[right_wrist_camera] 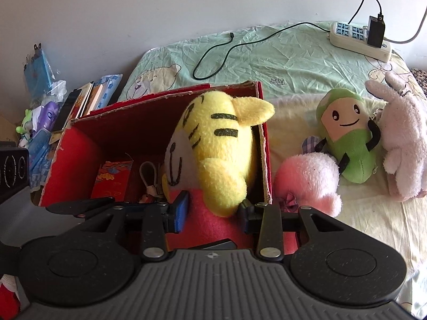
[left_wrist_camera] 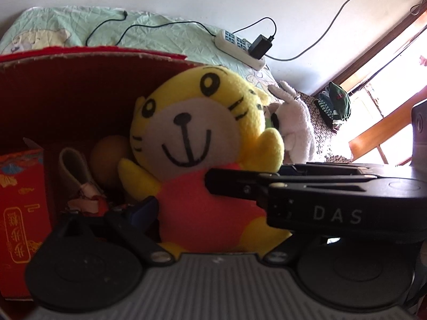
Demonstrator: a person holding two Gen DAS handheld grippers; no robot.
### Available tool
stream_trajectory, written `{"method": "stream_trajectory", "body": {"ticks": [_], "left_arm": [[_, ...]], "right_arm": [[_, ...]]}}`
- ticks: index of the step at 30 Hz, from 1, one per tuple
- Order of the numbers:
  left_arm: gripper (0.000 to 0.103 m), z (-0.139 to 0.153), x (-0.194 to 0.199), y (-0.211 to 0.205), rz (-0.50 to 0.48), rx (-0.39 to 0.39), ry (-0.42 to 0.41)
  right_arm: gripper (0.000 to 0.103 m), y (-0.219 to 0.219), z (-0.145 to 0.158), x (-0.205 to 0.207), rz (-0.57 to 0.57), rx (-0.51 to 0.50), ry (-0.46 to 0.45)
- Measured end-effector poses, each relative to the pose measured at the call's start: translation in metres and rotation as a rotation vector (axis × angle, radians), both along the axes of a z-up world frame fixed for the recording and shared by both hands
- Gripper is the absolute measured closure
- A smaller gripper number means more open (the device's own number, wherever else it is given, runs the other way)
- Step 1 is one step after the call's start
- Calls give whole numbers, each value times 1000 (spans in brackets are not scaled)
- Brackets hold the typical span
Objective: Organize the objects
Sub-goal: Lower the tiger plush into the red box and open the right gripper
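Daylight pours in from the window (left_wrist_camera: 395,85), blown out to white glare in the left wrist view. The red box (left_wrist_camera: 66,93) interior sits in deep shadow. Both views bend strongly at the edges with dark corners; focus is slightly soft.

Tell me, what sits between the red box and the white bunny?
In the right wrist view, a pink plush and a green plush lie between the red box and the white bunny.

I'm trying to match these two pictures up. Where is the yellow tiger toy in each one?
Left wrist view: the yellow tiger toy fills the centre, facing the camera, in the red box.
Right wrist view: it is centre, seen side-on, between the fingers.
Shared landmark: the white power strip on the bed.
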State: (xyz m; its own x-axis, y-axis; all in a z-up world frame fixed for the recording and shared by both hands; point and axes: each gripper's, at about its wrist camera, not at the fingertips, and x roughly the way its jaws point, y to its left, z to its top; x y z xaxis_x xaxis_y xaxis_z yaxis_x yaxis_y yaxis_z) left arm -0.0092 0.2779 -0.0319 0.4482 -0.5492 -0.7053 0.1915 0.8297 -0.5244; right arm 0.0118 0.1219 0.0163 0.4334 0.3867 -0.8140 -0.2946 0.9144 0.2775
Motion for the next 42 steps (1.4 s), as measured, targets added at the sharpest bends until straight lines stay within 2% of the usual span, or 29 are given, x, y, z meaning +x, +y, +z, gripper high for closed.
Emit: {"method": "stream_trajectory", "body": {"ticks": [8,18,23,27,35,42], "left_arm": [[6,4,0,-9,0,71,1],[6,27,-18,-24,28,202,-49],[5,41,-31,-36,54,306,-82],[5,51,-34,-39,73,341,-100],[5,71,-34,-56,151,487,-101],[5,80,-32,-81,274,576,-93]], "right_arm": [[60,-12,11,-8,-42,30,-42],[60,-42,20,-26,-137,185,-52],[60,-56,29,-37,-166,237,-84],[59,-67,32,-41,-186,289,-97],[59,-102,26,-43,-212,387,-68],[59,-135,25,-23,-127,413,-56]]}}
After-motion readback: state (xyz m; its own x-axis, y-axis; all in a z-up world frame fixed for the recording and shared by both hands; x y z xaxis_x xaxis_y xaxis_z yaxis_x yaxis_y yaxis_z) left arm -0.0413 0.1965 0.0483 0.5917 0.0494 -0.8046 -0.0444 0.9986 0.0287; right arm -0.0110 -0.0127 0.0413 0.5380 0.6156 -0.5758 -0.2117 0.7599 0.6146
